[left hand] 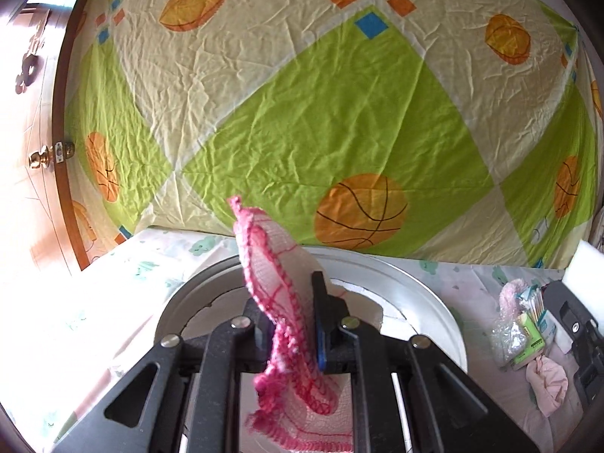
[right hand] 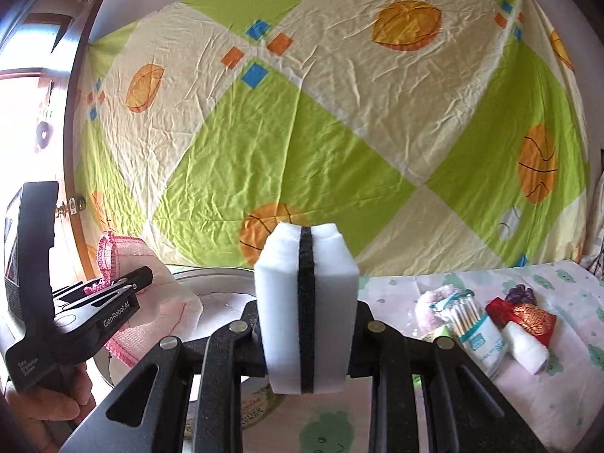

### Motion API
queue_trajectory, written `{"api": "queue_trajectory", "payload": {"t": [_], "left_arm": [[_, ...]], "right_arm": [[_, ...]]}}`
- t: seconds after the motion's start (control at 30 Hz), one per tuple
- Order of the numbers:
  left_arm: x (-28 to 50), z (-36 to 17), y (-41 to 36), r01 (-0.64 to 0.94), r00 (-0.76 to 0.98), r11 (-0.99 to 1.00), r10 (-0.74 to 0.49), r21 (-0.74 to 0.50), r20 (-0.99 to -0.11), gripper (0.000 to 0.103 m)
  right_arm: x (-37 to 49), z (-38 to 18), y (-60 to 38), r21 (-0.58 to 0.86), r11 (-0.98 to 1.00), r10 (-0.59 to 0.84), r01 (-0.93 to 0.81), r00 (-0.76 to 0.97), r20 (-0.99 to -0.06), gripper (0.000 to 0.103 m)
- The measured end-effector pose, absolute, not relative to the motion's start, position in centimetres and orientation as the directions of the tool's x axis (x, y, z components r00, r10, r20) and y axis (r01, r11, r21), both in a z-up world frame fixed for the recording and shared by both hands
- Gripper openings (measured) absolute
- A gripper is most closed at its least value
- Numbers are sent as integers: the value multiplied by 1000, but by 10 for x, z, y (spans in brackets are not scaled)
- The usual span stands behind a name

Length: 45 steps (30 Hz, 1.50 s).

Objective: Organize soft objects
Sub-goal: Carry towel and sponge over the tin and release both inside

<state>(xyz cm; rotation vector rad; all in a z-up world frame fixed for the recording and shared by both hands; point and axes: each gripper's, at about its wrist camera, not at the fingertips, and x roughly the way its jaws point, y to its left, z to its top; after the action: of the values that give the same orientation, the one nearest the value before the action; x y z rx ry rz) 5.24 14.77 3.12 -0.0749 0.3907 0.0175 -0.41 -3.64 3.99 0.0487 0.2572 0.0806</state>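
While left gripper (left hand: pixel 292 324) clamps pink-edged cloth (left hand: pixel 271 260) over round tray (left hand: pixel 426 287), right gripper (right hand: pixel 305 324) clamps white sponge (right hand: pixel 287 294).

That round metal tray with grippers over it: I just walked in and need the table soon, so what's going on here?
A person is sorting soft things with two hand-held grippers. The left gripper is shut on a pink-edged cloth, held over the tray. The right gripper is clamped on a white sponge with a dark middle layer, held up in the air. Cotton swabs, a pink fluffy item and a red pouch lie on the table.
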Motion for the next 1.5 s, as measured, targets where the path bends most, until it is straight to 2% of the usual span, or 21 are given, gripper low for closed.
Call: {"api": "queue_trajectory", "payload": {"t": [0.2, 0.33, 0.5, 1.1, 1.13, 1.2, 1.23, 1.27, 1.33, 1.43, 1.5], "left_arm": [[55, 27, 159, -110, 916, 994, 96, -15, -390, 13], [60, 24, 165, -122, 904, 992, 103, -18, -414, 13], [68, 16, 170, -135, 875, 990, 105, -32, -473, 13], [80, 3, 173, -197, 826, 980, 177, 21, -535, 15], [80, 2, 174, -203, 824, 979, 181, 19, -537, 19], [80, 3, 176, -219, 824, 976, 193, 15, -533, 24], [78, 3, 177, -227, 826, 974, 200, 13, -527, 41], [77, 4, 178, -236, 830, 972, 206, 9, -519, 68], [70, 8, 180, -272, 840, 962, 240, 5, -486, 90], [60, 14, 181, -303, 864, 953, 279, 9, -419, 99], [58, 15, 180, -304, 869, 953, 282, 10, -407, 102]], "right_arm": [[22, 26, -5, 66, 993, 117, -102, 945, -306, 28], [38, 17, 12, 69, 989, 150, -134, 922, -356, 28], [49, -2, 31, 6, 984, 164, -178, 894, -417, 28], [54, -3, 34, 8, 973, 211, -232, 867, -452, 30], [53, -3, 34, 9, 972, 213, -234, 867, -450, 33], [49, -2, 33, 11, 972, 217, -236, 874, -435, 55], [46, -1, 32, 12, 972, 217, -234, 881, -422, 73], [42, 1, 29, 13, 975, 208, -222, 893, -399, 79], [34, 5, 25, 24, 976, 213, -219, 910, -356, 82], [26, 7, 22, 7, 982, 181, -189, 928, -326, 82], [22, 9, 18, 10, 987, 158, -163, 938, -310, 82]]}}
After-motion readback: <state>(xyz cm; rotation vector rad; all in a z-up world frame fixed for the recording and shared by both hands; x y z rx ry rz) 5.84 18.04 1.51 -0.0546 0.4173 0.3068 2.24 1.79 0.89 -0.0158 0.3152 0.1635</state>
